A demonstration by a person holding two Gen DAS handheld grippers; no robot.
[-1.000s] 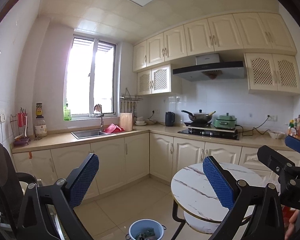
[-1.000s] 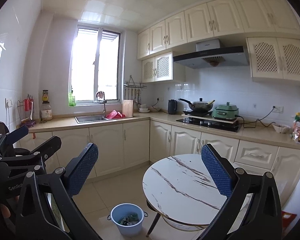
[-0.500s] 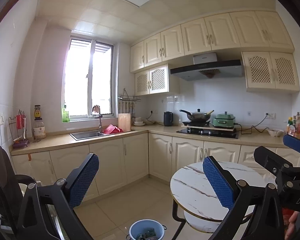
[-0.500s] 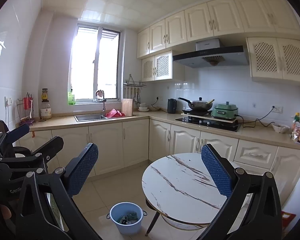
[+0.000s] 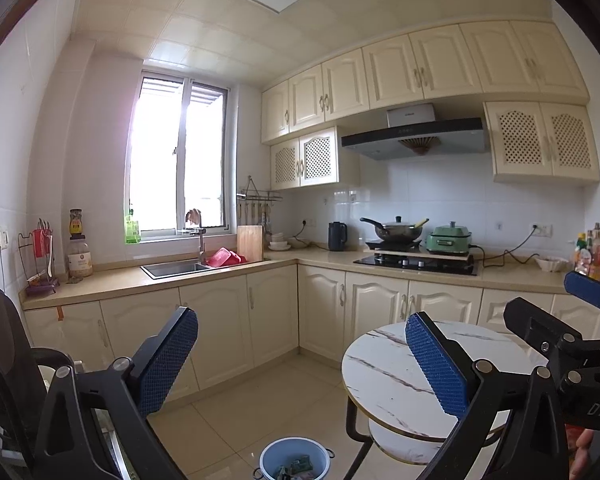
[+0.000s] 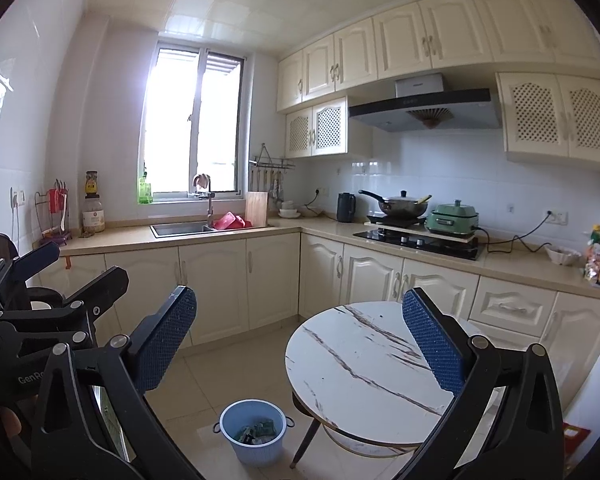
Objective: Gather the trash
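Note:
A light blue bin (image 6: 253, 430) stands on the tiled floor beside the round marble table (image 6: 364, 364), with crumpled trash (image 6: 259, 429) inside. It also shows at the bottom edge of the left wrist view (image 5: 295, 460). My left gripper (image 5: 300, 368) is open and empty, held high above the floor. My right gripper (image 6: 300, 344) is open and empty, also high. The right gripper shows at the right of the left wrist view (image 5: 556, 320); the left gripper shows at the left of the right wrist view (image 6: 52, 276).
Cream cabinets and a beige counter (image 6: 228, 236) run along the back and right walls, with a sink (image 6: 182, 228), stove (image 6: 418, 240), wok and green cooker. A dark chair (image 5: 4, 360) stands at the left. A round marble table (image 5: 412, 376) sits at the right.
Both views have tilted slightly upward, showing more ceiling. The bin sits lower in the frames. Both grippers stay open.

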